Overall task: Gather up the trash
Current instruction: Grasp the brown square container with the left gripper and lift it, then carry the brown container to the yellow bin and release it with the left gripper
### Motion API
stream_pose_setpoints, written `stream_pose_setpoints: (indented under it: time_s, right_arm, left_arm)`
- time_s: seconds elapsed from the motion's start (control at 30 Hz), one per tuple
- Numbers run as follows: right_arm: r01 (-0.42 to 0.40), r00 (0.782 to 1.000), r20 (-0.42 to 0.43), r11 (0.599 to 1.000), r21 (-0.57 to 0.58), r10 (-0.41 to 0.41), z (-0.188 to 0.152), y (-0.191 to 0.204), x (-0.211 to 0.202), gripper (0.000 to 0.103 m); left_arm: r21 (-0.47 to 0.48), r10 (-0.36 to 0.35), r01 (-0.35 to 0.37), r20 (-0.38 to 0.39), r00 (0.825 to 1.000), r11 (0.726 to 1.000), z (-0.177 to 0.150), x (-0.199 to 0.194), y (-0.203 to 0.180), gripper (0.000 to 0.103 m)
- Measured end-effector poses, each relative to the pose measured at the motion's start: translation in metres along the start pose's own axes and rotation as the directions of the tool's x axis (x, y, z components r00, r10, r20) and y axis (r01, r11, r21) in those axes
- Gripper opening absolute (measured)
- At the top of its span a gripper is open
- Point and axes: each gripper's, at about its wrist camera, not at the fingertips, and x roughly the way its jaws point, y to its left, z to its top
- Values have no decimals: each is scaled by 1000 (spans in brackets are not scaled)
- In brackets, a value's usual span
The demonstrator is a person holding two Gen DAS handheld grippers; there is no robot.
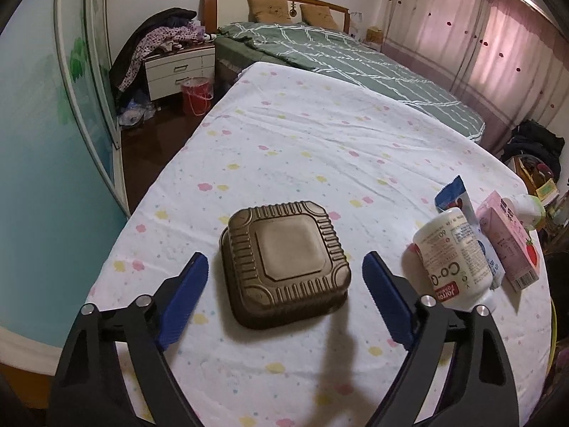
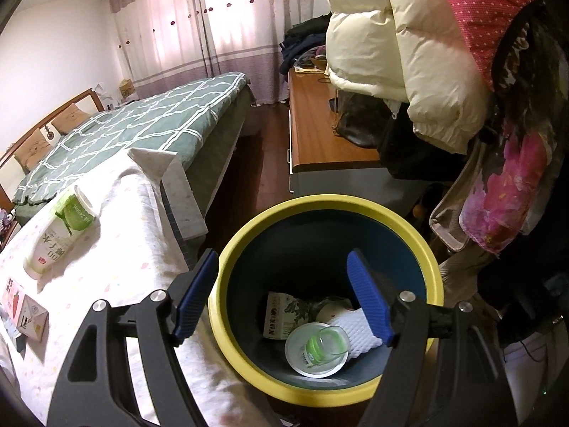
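Left wrist view shows the left gripper (image 1: 284, 277) with its jaws spread to either side of a brown ribbed takeaway box (image 1: 284, 267), the blue pads clear of its sides and nothing pinched yet; the box lies lid-up on the surface (image 1: 302, 142), which is draped in a flower-print cloth. Taking that box as the landmark, a white supplement bottle (image 1: 453, 259) lies on its side to the right, with a blue wrapper (image 1: 453, 195) and a pink strawberry carton (image 1: 508, 245) just beyond it, likely waiting their turn as trash. The wide spread suits the box's breadth, so this looks like lining up for a grasp. Right wrist view shows the right gripper (image 2: 282, 295) open and empty above a yellow-rimmed bin (image 2: 320, 206), which stands just off the surface's edge; a carton, white foam and a clear cup already lie inside, so it is probably parked there between drops. A green-and-white bottle (image 2: 58, 227) still lies on the cloth.
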Motion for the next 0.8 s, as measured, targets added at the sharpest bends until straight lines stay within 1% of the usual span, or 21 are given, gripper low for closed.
stream_pose_setpoints:
  time_s: [0.07,0.17,0.23,0.37,0.43,0.47,0.6,0.7,0.8]
  right_arm:
    - [-1,1000,-1,1000,-1,1,0,0,0,71]
    - [-3,1000,-1,1000,-3,3,0,1,0,71]
    - [-5,1000,-1,1000,-3,5,0,1,0,71]
    - [-10,1000,-5,1000,-5,10,0,1,0,71]
    - [-11,1000,-4,1000,-6,11,0,2,0,71]
    - [-12,1000,-5,1000,-6,12,0,2,1,71]
    - [-14,1000,-6,1000,-7,14,0,2,1,71]
    - [-16,1000,-7,1000,-6,16,0,2,1,71]
    - [-19,1000,-6,1000,-5,19,0,2,1,71]
  left_arm:
    - [7,7,-7,2,1000,1000,3,3,-2,85]
    - [9,21,-21,-14,1000,1000,7,10,-1,80]
    - [8,28,-28,-6,1000,1000,9,11,0,78]
    - [9,23,-23,-1,1000,1000,12,14,1,72]
    - [19,17,-17,4,1000,1000,11,13,-1,69]
    - [26,16,-16,8,1000,1000,12,12,-2,62]
    - [51,0,-1,24,1000,999,10,3,-7,61]
    - [66,-15,12,48,999,998,7,-10,-10,61]
    - [83,-53,46,75,996,995,4,-33,-14,62]
